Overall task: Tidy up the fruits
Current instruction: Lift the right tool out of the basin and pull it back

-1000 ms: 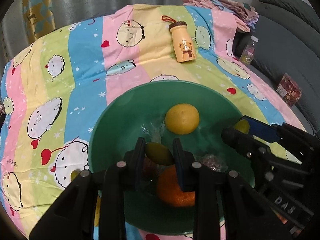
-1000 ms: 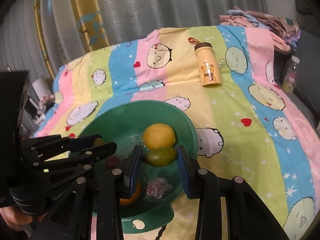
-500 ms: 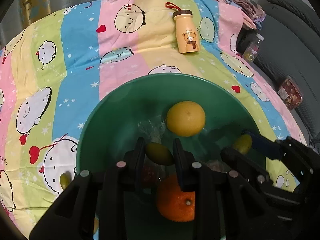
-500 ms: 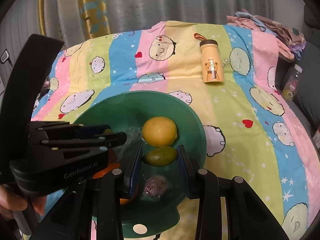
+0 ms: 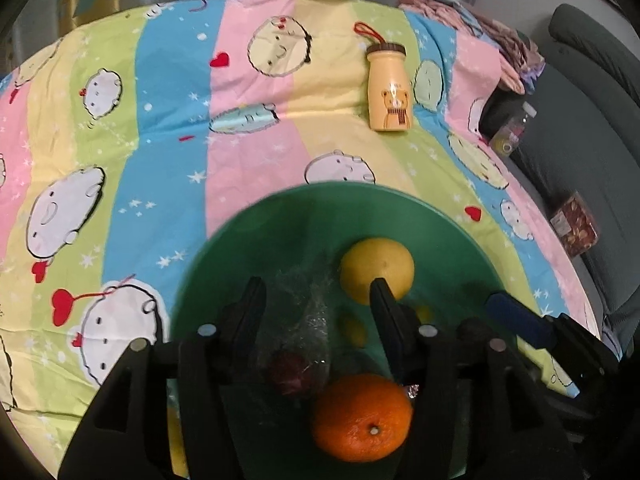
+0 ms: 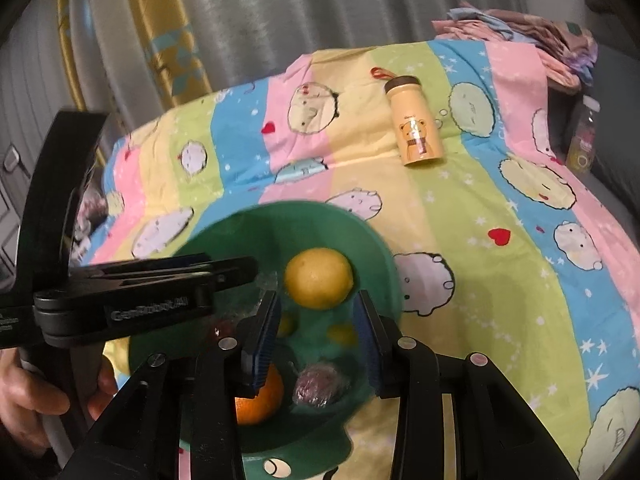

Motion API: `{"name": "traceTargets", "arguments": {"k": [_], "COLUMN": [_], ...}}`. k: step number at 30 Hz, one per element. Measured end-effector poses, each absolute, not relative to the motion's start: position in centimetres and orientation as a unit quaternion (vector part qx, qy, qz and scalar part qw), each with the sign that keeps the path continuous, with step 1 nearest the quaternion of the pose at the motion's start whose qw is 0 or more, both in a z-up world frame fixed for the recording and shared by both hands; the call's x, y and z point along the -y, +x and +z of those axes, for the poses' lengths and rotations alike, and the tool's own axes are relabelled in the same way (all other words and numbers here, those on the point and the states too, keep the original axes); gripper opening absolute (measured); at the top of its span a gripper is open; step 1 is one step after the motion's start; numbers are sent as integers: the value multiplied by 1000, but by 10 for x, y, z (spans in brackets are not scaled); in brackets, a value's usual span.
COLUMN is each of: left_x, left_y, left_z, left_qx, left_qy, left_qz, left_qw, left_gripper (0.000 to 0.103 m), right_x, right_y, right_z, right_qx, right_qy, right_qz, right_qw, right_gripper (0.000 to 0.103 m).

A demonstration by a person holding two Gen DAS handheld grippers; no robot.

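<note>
A green bowl (image 5: 248, 248) (image 6: 224, 240) sits on the cartoon-print cloth. It holds a large yellow citrus (image 5: 376, 270) (image 6: 318, 278), an orange (image 5: 362, 416) (image 6: 260, 396) and a plastic-wrapped dark red fruit (image 5: 292, 372) (image 6: 316, 388). Two small yellow-green fruits (image 5: 354, 330) (image 5: 424, 314) lie loose on the bowl's floor, also seen in the right wrist view (image 6: 286, 324) (image 6: 342, 334). My left gripper (image 5: 320, 300) (image 6: 248, 266) hangs over the bowl; its jaws are opening, with nothing pressed between them. My right gripper (image 6: 316, 300) (image 5: 480, 312) stands over the bowl's right side, its pads apart and touching no fruit.
A yellow bear-print bottle (image 5: 390, 92) (image 6: 416, 132) lies on the cloth beyond the bowl. Folded clothes (image 5: 480, 20) are piled at the far right corner. A grey sofa (image 5: 580, 120), a plastic bottle (image 5: 512, 132) and a box (image 5: 574, 224) are to the right. A hand (image 6: 32, 400) holds the left gripper.
The left jaws have spread and their small green fruit now lies in the bowl. The lime that sat between the right pads is gone from them; it too lies in the bowl.
</note>
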State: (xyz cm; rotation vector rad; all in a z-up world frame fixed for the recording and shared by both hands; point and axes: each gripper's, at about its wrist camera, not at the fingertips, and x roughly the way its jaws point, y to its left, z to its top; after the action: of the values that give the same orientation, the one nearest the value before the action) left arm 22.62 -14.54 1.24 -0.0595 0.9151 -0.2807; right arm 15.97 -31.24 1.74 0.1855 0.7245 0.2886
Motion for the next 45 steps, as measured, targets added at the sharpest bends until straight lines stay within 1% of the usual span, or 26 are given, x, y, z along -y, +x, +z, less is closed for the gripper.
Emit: {"name": "traceTargets", "arguments": {"k": [2, 4, 6, 8, 12, 15, 19, 24, 26, 29, 35, 38, 42, 45], "left_x": [138, 132, 123, 116, 98, 87, 68, 48, 37, 23, -5, -18, -34, -42], "left_y": [220, 213, 205, 198, 180, 167, 151, 130, 123, 114, 97, 92, 92, 91], "left_z": [21, 29, 37, 43, 54, 59, 61, 61, 59, 52, 37, 29, 17, 10], "left_qx": [-431, -421, -410, -404, -391, -386, -386, -385, -387, -392, -400, -402, -407, -402], "left_qy": [-34, -35, -44, -56, -76, -82, -91, -79, -83, -95, -132, -161, -218, -249], "left_qz": [-136, -133, -133, -133, -127, -116, -96, -65, -53, -36, -24, -29, -52, -77], "left_qw": [892, 897, 901, 904, 908, 911, 913, 917, 917, 914, 907, 901, 885, 878], "left_gripper": [62, 63, 66, 69, 72, 74, 80, 87, 94, 101, 102, 103, 103, 103], "right_x": [328, 345, 366, 378, 399, 401, 394, 367, 355, 330, 288, 264, 225, 202], "right_y": [159, 158, 155, 152, 145, 141, 137, 133, 131, 124, 112, 106, 97, 94], "right_z": [21, 24, 28, 31, 36, 42, 49, 58, 62, 70, 76, 72, 60, 47], "right_qx": [-345, -336, -322, -314, -299, -290, -286, -296, -297, -296, -298, -315, -342, -364], "right_qy": [130, 179, 225, 243, 282, 287, 274, 221, 202, 165, 107, 69, 4, -24], "right_qz": [140, 144, 145, 137, 129, 130, 141, 158, 175, 205, 261, 294, 345, 362], "right_qw": [919, 913, 908, 908, 902, 904, 907, 916, 917, 918, 912, 900, 874, 858], "right_gripper": [41, 48, 50, 52, 55, 55, 56, 57, 57, 63, 65, 70, 70, 70]}}
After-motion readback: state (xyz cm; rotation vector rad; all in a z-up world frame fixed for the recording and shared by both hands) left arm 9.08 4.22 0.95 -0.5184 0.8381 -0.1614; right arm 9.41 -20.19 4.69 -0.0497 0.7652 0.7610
